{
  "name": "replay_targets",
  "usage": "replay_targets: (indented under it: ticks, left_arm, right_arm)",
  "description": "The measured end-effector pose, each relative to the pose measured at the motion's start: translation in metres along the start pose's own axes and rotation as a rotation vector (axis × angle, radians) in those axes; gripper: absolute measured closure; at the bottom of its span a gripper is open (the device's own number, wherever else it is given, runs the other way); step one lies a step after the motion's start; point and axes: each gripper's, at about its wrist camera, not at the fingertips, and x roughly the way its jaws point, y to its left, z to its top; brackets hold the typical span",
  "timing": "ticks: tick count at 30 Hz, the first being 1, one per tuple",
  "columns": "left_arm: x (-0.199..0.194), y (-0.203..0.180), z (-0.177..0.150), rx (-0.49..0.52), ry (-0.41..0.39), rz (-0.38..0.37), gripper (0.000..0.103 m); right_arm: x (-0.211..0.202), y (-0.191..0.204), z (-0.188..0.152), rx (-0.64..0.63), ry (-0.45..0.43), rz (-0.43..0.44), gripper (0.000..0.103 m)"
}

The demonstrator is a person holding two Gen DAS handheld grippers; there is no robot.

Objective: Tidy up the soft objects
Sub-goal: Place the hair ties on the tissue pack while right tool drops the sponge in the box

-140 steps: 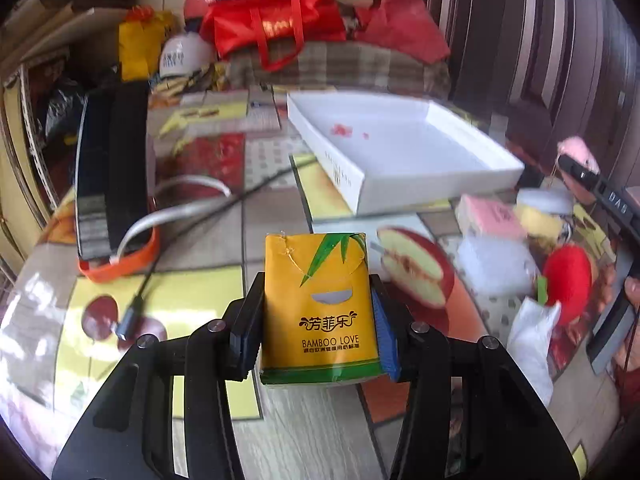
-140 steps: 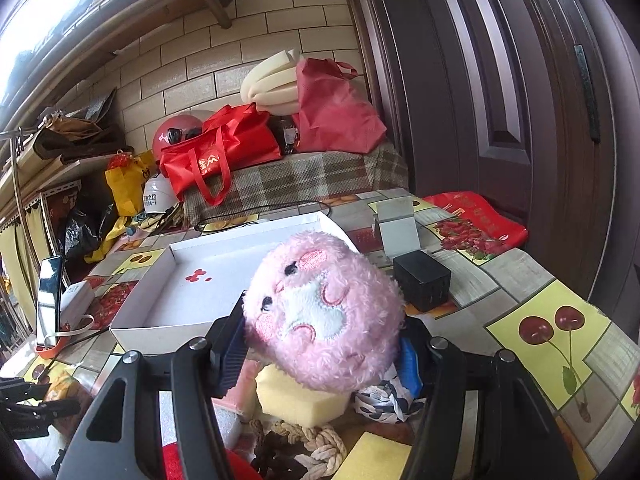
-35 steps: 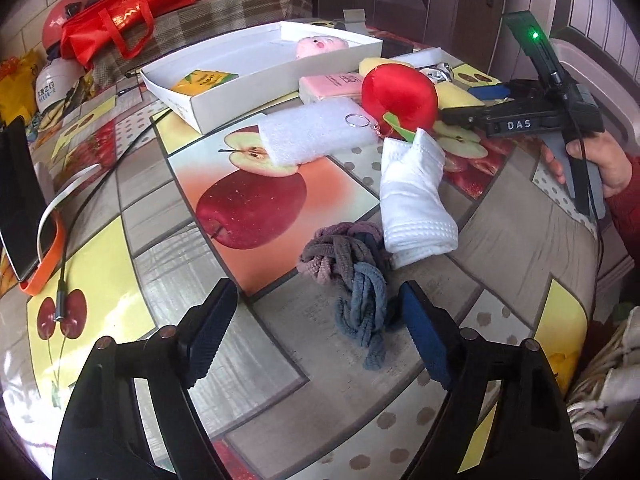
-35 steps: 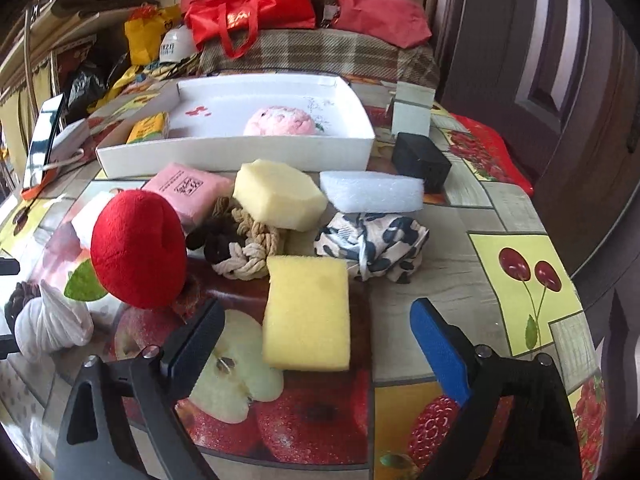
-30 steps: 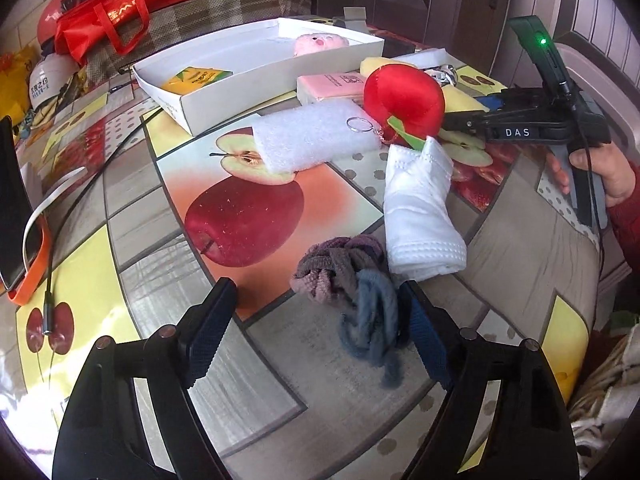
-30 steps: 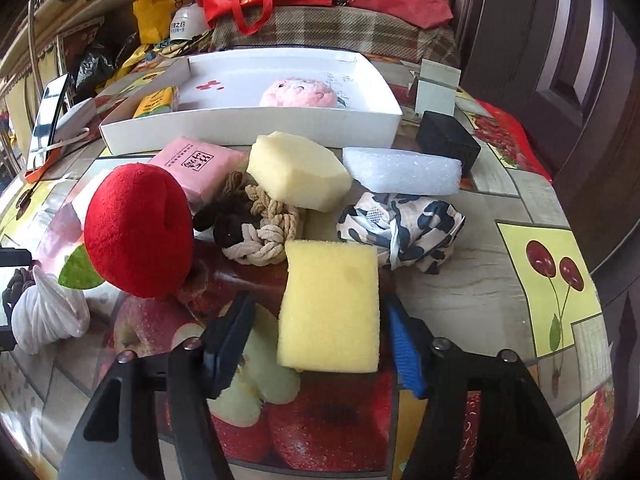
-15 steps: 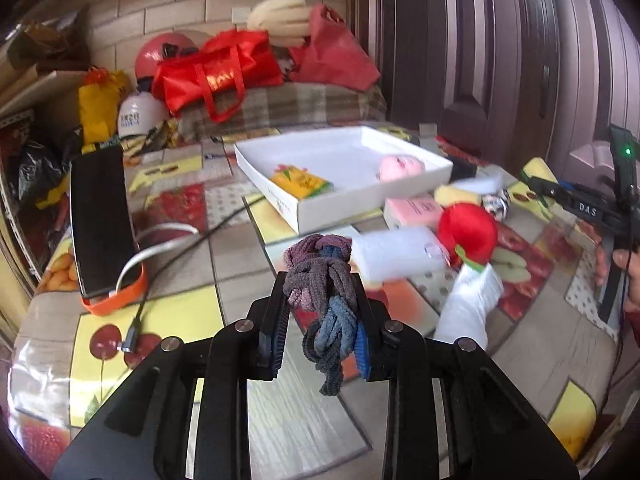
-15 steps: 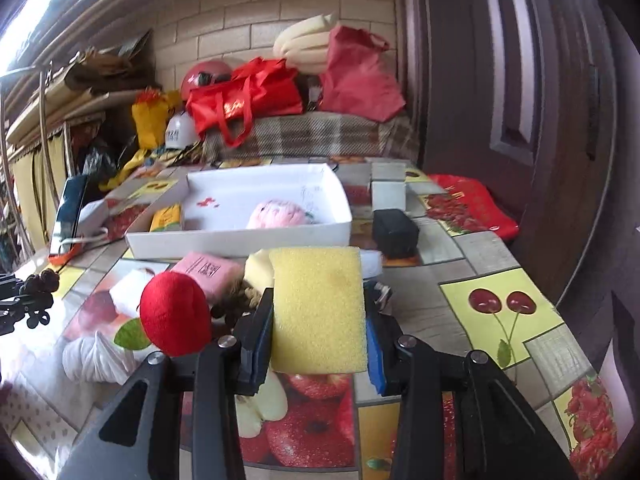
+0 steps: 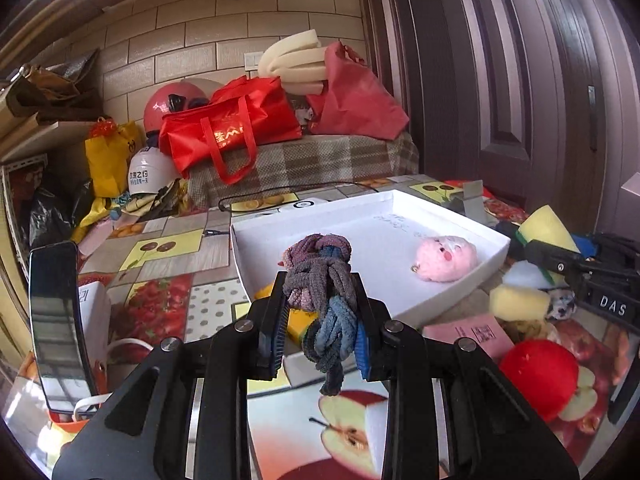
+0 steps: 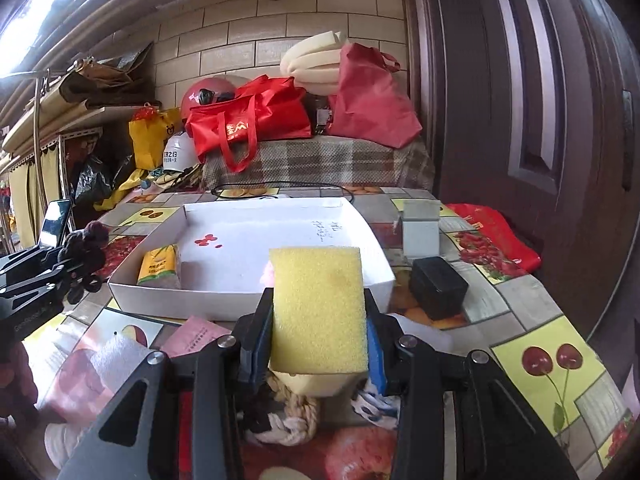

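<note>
L gripper (image 9: 320, 332) is shut tight on the braided rope toy (image 9: 320, 284), purple on top, blue at the bottom. The toy is up in the air, w/ the white box (image 9: 440, 304) behind it at 12 o'clock. A pink plush (image 9: 446, 258) lies in the box at 2 o'clock from the toy. A yellow tissue pack (image 10: 158, 266) lies in the box's left corner.

R gripper (image 10: 318, 344) is squeezing the yellow sponge (image 10: 318, 308), held up in front of the box's near wall. A black box (image 10: 438, 287) sits on the worktop (image 10: 540, 320) at 3 o'clock from the sponge. The red plush (image 9: 538, 376) & pink pack (image 9: 468, 334) lie on the worktop, near the box, at 4 o'clock from the rope toy.
</note>
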Motion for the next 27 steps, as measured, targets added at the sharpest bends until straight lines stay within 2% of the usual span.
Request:
replay_targets:
  ticks: [8, 17, 18, 19, 20, 21, 23, 24, 25, 27]
  left_arm:
    - [0.044, 0.013, 0.013, -0.084, 0.042, 0.049, 0.076]
    - [0.087, 0.000, 0.022, -0.023, 0.123, 0.085, 0.074]
    - [0.089, -0.001, 0.022, -0.020, 0.135, 0.085, 0.071]
    - [0.090, 0.000, 0.022, -0.020, 0.140, 0.088, 0.060]
    - [0.088, -0.001, 0.022, -0.021, 0.131, 0.099, 0.042]
    - [0.086, 0.000, 0.023, -0.028, 0.115, 0.129, 0.036]
    - [0.081, 0.008, 0.022, -0.065, 0.095, 0.160, 0.023]
    - [0.080, 0.012, 0.022, -0.084, 0.092, 0.167, 0.013]
    - [0.080, 0.015, 0.022, -0.100, 0.093, 0.171, 0.001]
    - [0.079, 0.017, 0.021, -0.108, 0.086, 0.173, 0.000]
  right_arm:
    - [0.060, 0.025, 0.023, -0.009, 0.014, 0.023, 0.063]
    - [0.103, 0.042, 0.034, -0.015, 0.105, 0.042, 0.062]
    - [0.107, 0.043, 0.035, -0.015, 0.116, 0.041, 0.062]
    - [0.109, 0.043, 0.035, -0.015, 0.124, 0.036, 0.061]
    - [0.109, 0.044, 0.035, -0.017, 0.128, 0.036, 0.059]
    - [0.109, 0.045, 0.035, -0.019, 0.127, 0.034, 0.055]
    - [0.108, 0.041, 0.036, 0.001, 0.115, -0.001, 0.034]
    - [0.109, 0.036, 0.035, 0.022, 0.113, -0.006, 0.030]
    - [0.110, 0.032, 0.036, 0.043, 0.116, -0.011, 0.022]
    - [0.110, 0.027, 0.036, 0.069, 0.116, -0.016, 0.018]
